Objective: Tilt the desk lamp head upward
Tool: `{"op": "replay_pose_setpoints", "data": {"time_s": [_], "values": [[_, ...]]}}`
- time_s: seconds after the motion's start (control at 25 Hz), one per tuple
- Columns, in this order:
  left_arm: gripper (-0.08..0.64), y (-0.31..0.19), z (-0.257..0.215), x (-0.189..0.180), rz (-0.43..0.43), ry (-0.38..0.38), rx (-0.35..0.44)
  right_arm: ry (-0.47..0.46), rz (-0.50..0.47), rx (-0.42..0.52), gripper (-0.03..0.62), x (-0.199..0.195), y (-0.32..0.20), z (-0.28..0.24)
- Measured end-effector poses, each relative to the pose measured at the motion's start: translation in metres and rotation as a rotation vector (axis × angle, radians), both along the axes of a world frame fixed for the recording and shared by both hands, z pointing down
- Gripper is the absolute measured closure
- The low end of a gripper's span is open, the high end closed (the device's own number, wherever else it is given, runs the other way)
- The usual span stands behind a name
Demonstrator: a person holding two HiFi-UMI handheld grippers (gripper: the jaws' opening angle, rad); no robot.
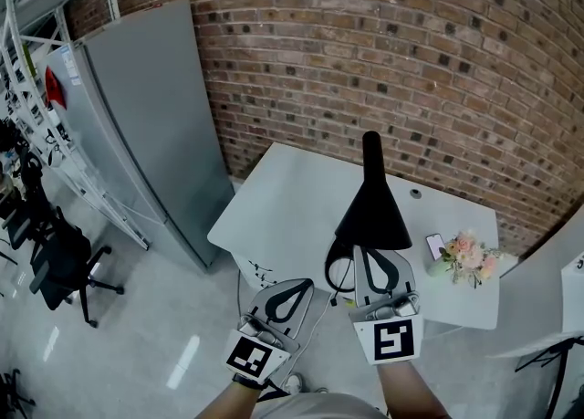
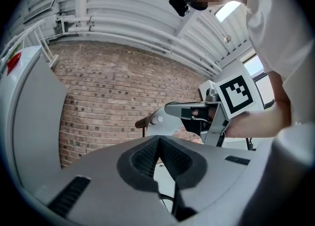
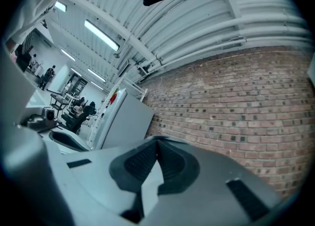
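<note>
The black desk lamp (image 1: 372, 209) stands on the white table (image 1: 283, 203), its cone-shaped head flaring toward me and its neck rising to a rounded end near the brick wall. My right gripper (image 1: 367, 249) is shut and empty, its tips just below the rim of the lamp head; contact cannot be told. My left gripper (image 1: 305, 284) hangs left of the lamp by the table's front edge, also shut with nothing in it. In the left gripper view the pads (image 2: 147, 157) meet, and the right gripper (image 2: 206, 116) shows beyond them. The right gripper view shows closed pads (image 3: 145, 161) against brick wall.
A phone (image 1: 435, 246) and a small bunch of flowers (image 1: 469, 257) lie on the table right of the lamp. A black cable loop (image 1: 334, 273) hangs by the lamp. A tall grey cabinet (image 1: 151, 116) stands left of the table, an office chair (image 1: 57, 262) farther left.
</note>
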State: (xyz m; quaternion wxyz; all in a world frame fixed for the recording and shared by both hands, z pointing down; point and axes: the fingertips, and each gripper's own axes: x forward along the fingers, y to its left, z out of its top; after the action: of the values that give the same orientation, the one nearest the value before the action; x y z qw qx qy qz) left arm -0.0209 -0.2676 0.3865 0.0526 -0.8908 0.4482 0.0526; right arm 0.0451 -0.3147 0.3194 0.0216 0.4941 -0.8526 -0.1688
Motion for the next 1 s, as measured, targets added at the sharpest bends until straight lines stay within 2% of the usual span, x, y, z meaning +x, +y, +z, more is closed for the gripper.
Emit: {"op": "replay_pose_setpoints", "data": {"time_s": [0.44, 1.0], "values": [[0.554, 0.012, 0.001, 0.006, -0.001, -0.006, -0.006, -0.016, 0.005, 0.02, 0.575, 0.008, 0.006, 0.0], [0.554, 0.033, 0.003, 0.015, -0.006, 0.0, -0.021, -0.032, 0.014, -0.019, 0.575, 0.026, 0.03, 0.016]]}}
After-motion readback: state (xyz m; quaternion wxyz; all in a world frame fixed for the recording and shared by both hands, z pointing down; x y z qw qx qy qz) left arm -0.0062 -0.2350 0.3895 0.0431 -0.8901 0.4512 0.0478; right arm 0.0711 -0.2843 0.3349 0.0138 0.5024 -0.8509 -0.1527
